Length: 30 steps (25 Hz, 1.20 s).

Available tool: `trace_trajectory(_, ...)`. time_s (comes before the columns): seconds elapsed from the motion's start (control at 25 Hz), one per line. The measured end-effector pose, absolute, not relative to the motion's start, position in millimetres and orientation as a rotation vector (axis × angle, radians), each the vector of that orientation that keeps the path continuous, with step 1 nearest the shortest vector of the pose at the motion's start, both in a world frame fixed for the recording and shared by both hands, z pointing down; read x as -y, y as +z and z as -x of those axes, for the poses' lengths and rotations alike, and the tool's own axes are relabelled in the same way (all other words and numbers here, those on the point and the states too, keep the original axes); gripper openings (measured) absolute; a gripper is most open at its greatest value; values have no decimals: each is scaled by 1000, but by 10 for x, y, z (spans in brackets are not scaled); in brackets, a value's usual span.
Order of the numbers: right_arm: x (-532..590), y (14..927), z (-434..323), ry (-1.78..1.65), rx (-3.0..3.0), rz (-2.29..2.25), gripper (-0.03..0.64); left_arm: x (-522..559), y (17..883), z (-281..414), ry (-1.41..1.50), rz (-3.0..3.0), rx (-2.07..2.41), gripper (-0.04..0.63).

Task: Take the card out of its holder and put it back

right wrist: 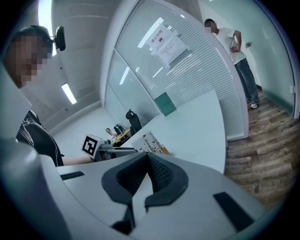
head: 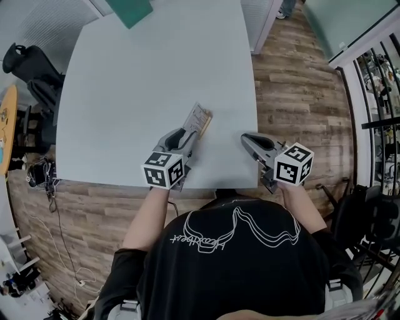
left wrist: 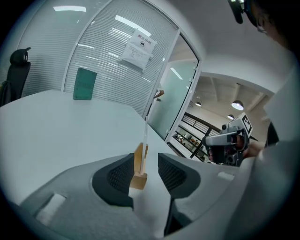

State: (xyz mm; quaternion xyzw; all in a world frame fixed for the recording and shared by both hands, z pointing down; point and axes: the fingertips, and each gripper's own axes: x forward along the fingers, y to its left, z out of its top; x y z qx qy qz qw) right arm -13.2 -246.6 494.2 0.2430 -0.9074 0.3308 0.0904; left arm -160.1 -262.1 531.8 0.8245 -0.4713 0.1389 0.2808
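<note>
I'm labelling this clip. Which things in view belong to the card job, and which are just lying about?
Part of the job:
- card, standing in its wooden holder
- left gripper, open with the holder between its jaws
- right gripper, shut, off to the side

Just lying about:
- green board at the table's far edge
- office chair beside the table

Two grippers: left gripper (head: pixel 190 136) and right gripper (head: pixel 247 139). One card (head: pixel 200 117), one wooden holder (left wrist: pixel 139 169), one white table (head: pixel 150 75), one green board (head: pixel 129 9), one black office chair (head: pixel 28 67).
</note>
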Motion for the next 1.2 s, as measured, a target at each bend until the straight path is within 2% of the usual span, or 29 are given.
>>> trace_trajectory(0.48, 1291, 4220, 731, 878, 2891, -724, 9, 1454, 4468, 1811, 143, -2351, 1082, 144)
trace_trajectory(0.76, 534, 3705, 1056, 721, 3023, -748, 8, 523, 3512, 1757, 27, -2610, 919, 31)
trace_trajectory(1.0, -13, 3395, 1168, 521, 3073, -801, 8, -46, 3226, 1780, 5, -2705, 876, 14)
trace_trajectory(1.2, -160, 3344, 1319, 530, 3074, -810, 8, -233, 3149, 1879, -24, -2721, 831, 14)
